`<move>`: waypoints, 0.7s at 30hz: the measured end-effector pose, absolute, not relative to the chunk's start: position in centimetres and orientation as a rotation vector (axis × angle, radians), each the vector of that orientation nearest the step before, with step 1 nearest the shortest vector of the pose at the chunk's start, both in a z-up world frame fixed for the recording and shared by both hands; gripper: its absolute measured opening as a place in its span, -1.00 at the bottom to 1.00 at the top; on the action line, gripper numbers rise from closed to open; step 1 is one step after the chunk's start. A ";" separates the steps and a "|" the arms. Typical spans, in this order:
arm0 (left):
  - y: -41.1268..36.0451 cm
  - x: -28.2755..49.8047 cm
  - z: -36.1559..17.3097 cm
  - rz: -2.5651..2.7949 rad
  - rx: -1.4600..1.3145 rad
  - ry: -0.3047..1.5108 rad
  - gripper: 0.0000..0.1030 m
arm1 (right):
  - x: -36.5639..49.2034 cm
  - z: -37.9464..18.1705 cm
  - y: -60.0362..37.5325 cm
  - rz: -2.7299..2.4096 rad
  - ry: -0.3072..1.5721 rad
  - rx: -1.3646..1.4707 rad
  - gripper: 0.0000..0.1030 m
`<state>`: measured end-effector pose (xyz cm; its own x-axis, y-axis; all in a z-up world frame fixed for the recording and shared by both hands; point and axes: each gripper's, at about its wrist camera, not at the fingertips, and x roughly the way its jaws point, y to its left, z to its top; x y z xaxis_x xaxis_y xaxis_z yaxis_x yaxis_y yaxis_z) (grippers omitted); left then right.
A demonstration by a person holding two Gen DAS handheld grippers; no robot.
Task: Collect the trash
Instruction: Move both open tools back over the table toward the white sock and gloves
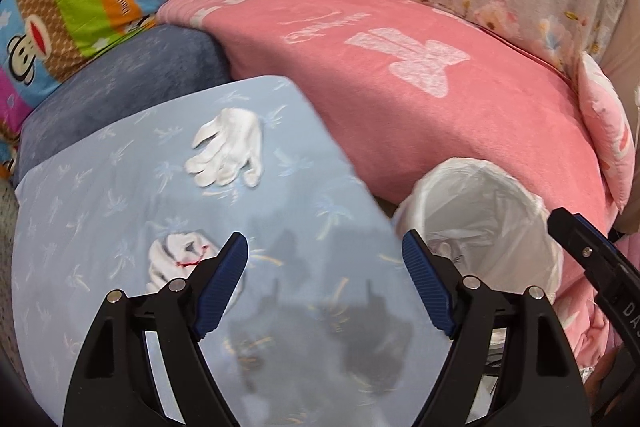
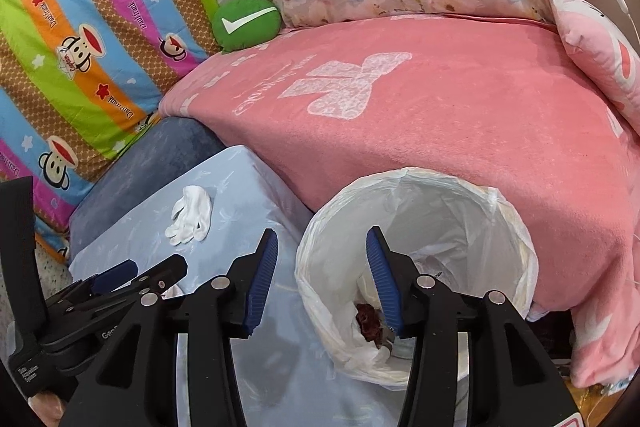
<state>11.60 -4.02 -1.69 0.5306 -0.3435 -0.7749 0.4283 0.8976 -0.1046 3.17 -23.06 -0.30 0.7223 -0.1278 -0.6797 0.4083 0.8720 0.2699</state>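
Note:
A white glove (image 1: 228, 149) lies flat on the light blue cloth-covered table (image 1: 100, 195); it also shows in the right wrist view (image 2: 190, 215). A crumpled white glove with red thread (image 1: 176, 259) lies nearer, just left of my left gripper (image 1: 324, 259), which is open and empty above the table. A bin lined with a white bag (image 1: 492, 223) stands right of the table. My right gripper (image 2: 322, 255) is open and empty over the bin's (image 2: 404, 183) left rim. Dark red trash (image 2: 368, 319) lies inside the bin.
A pink blanket (image 2: 440, 131) covers the sofa behind the table and bin. A green round cushion (image 2: 244, 23), a striped monkey-print cushion (image 2: 80, 47), a blue cushion (image 1: 120, 83) and a pink pillow (image 2: 600, 55) surround it.

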 end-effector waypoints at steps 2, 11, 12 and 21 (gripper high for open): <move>-2.9 12.2 -2.2 -0.435 0.089 0.915 0.49 | 3.8 -0.5 -22.3 -0.292 0.717 0.417 -0.10; 2.8 14.2 -5.4 -0.302 0.045 0.993 0.62 | 7.0 -2.0 -18.3 -0.214 0.768 0.383 -0.11; 3.4 14.4 -5.8 -0.291 0.040 1.006 0.62 | 7.4 -2.2 -17.7 -0.203 0.776 0.379 -0.11; 6.3 15.4 -8.7 -0.258 -0.010 1.091 0.62 | 9.7 -4.1 -13.4 -0.128 0.835 0.339 -0.10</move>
